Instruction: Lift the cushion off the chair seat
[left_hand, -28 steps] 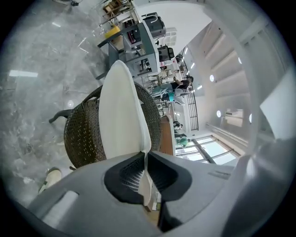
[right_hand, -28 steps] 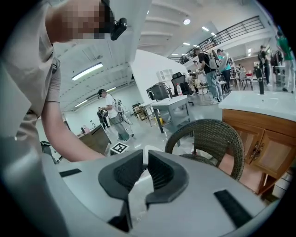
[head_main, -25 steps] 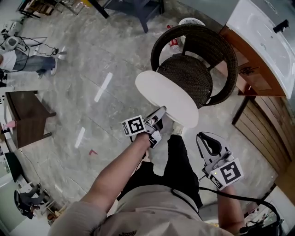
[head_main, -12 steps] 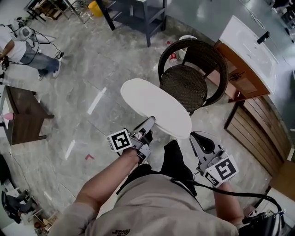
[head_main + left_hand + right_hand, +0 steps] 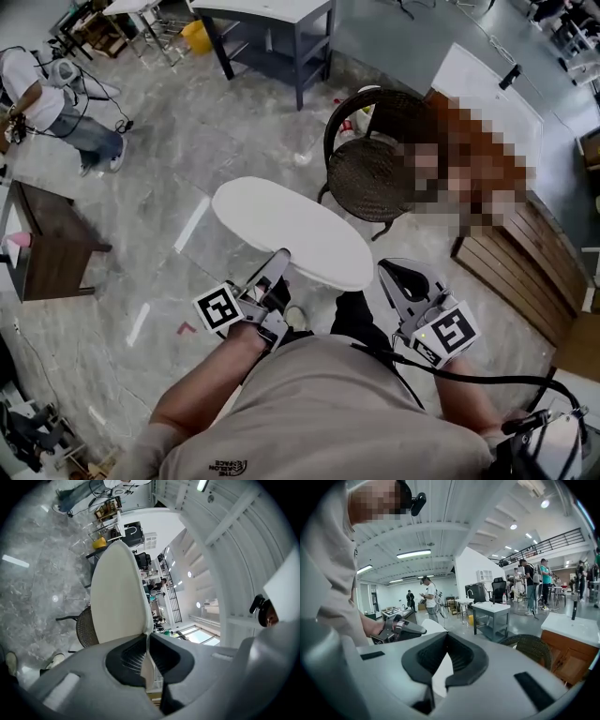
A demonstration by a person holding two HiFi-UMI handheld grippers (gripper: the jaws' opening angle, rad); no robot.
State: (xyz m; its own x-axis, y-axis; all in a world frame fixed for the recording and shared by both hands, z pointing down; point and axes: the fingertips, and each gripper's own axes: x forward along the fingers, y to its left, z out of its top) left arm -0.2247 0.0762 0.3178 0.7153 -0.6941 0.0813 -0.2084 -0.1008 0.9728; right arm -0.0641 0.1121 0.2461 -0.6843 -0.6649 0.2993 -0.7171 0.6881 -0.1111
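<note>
The white oval cushion [image 5: 291,230] hangs in the air, clear of the dark wicker chair [image 5: 375,178] and to its near left. My left gripper [image 5: 281,255] is shut on the cushion's near edge. In the left gripper view the cushion [image 5: 117,597] rises from the pinched jaws of the left gripper [image 5: 146,639], with the chair [image 5: 86,627] behind it. My right gripper [image 5: 389,272] is shut and empty, just off the cushion's right end. In the right gripper view the tips of the right gripper [image 5: 446,634] meet, and the cushion [image 5: 429,625] lies beyond them.
A wooden cabinet with a white sink top [image 5: 487,84] stands right of the chair, and slatted wood panels [image 5: 525,262] lie nearer. A dark grey table [image 5: 272,19] is at the back, a brown side table [image 5: 47,239] at left. A person [image 5: 47,103] sits far left.
The cushion has come away from the chair seat, leftward and toward me, held by the left gripper. Both grippers have drawn back with it, and the right gripper now sits by the cushion's end.
</note>
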